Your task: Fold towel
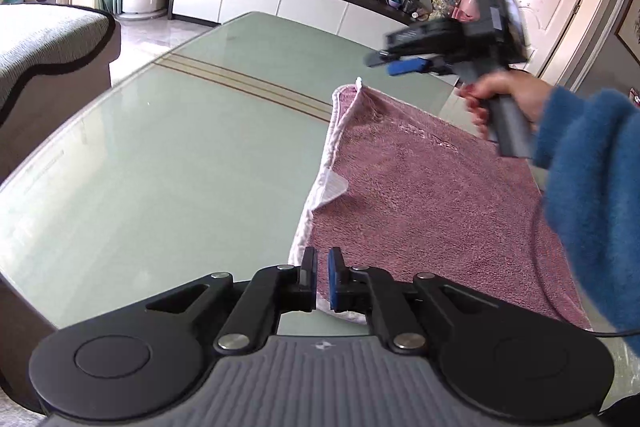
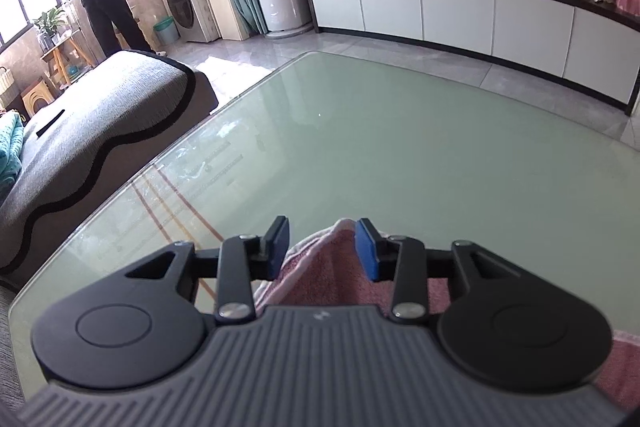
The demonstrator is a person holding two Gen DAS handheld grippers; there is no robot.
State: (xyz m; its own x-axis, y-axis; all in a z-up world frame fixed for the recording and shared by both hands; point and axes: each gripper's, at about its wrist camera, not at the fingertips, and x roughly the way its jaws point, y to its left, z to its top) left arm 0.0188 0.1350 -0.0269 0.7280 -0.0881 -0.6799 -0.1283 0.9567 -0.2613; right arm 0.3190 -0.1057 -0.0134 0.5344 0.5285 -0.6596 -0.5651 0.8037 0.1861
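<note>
— Where does the towel [image 1: 432,195] lie?
— The pink towel lies spread on the pale green glass table [image 1: 168,163], toward its right side, with the far corner peaked up and a paler hem along the left edge.
— And the left gripper [image 1: 322,263]?
— Its fingers stand nearly together at the towel's near corner; whether cloth sits between them cannot be told.
— The right gripper [image 2: 323,247]?
— Fingers apart, the raised corner between the blue pads [image 2: 367,251]. A hand [image 1: 504,99] in a blue sleeve [image 1: 592,163] holds it above the towel.
</note>
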